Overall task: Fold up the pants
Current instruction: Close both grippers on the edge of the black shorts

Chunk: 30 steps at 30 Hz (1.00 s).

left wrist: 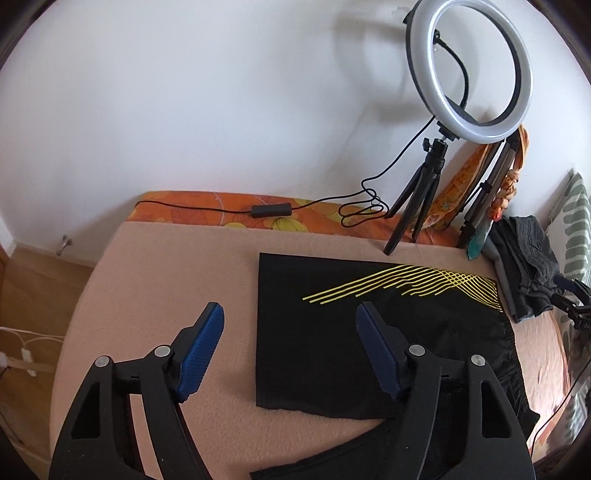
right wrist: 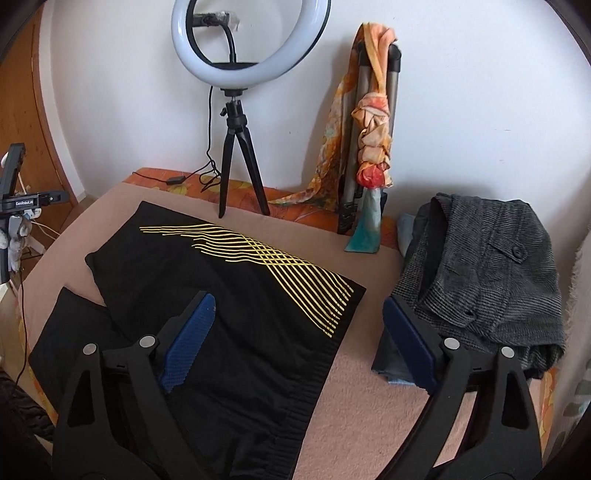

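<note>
black pants (right wrist: pixel 236 295) folded flat on pink blanket (left wrist: pixel 166 277), in front of ring light (right wrist: pixel 251 44) | left gripper (left wrist: pixel 291 347) jaws wide, nothing held | right gripper (right wrist: pixel 299 332) jaws wide, nothing held | grey clothes pile (right wrist: pixel 487 277) right of pants

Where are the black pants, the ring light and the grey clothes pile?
Black pants (right wrist: pixel 229 295): right wrist view, middle of the fabric.
Ring light (right wrist: pixel 251 33): right wrist view, the glowing rim.
Grey clothes pile (right wrist: pixel 491 273): right wrist view, top garment.
</note>
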Tool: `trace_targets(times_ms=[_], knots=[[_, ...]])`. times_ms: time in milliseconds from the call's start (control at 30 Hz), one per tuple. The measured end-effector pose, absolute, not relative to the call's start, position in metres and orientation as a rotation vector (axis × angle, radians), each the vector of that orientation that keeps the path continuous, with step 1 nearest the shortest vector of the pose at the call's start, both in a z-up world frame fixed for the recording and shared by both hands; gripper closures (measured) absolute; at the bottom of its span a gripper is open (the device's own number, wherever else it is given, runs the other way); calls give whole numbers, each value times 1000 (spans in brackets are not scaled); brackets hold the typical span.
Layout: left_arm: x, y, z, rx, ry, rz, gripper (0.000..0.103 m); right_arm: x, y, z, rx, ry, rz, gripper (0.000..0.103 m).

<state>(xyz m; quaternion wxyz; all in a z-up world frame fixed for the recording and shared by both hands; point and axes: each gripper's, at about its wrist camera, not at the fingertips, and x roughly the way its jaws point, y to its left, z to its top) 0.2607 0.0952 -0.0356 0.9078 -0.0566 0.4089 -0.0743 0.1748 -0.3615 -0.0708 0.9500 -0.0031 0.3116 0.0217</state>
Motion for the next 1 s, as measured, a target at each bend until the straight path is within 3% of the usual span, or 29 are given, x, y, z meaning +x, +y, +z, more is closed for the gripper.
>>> trace_targets(times_ms=[133,733,867,1000], knots=[[292,89,-53,-125,885,-164,30,224,-370,-84,27,717,79,18],[409,84,-139,-177,1034,-127,30,349,-377,-150,-27,937,107,22],[421,83,-150,-183,1055,-155,52,364,-385,-160,-10,965,132,22],[423,80,-153,-132,1040,-150,60,371,-385,-170,-30,1004,143,22]])
